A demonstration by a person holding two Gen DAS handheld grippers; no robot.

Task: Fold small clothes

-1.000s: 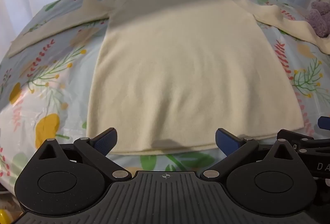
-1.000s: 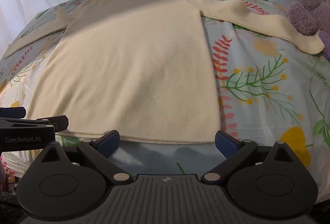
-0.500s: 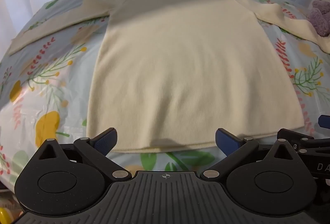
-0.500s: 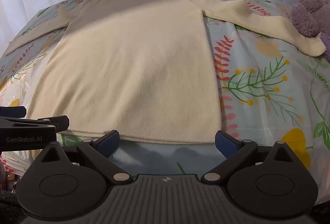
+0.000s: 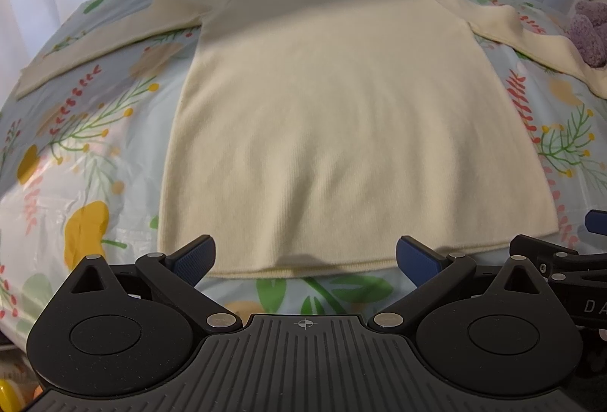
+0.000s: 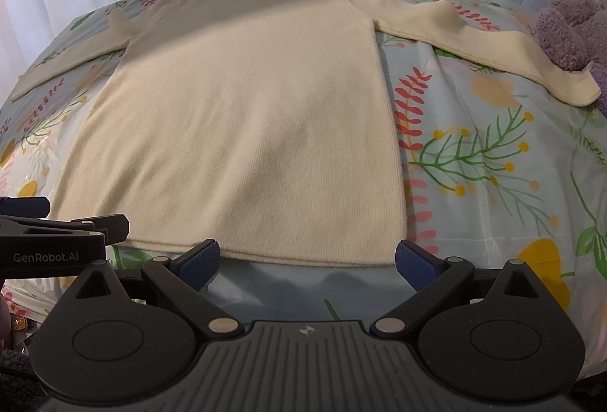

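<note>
We see the cream knit sweater lying flat, sleeves spread, on the floral sheet. Left gripper and right gripper are spread wide at its near hem, holding nothing.

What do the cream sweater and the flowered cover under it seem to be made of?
The cream sweater looks like a soft fine-rib knit, matte: faint vertical ribs show near its hem, though the fibre cannot be told. The flowered cover looks like thin printed plastic sheeting rather than cloth: it is glossy, with glare and crinkles at its left side.
</note>
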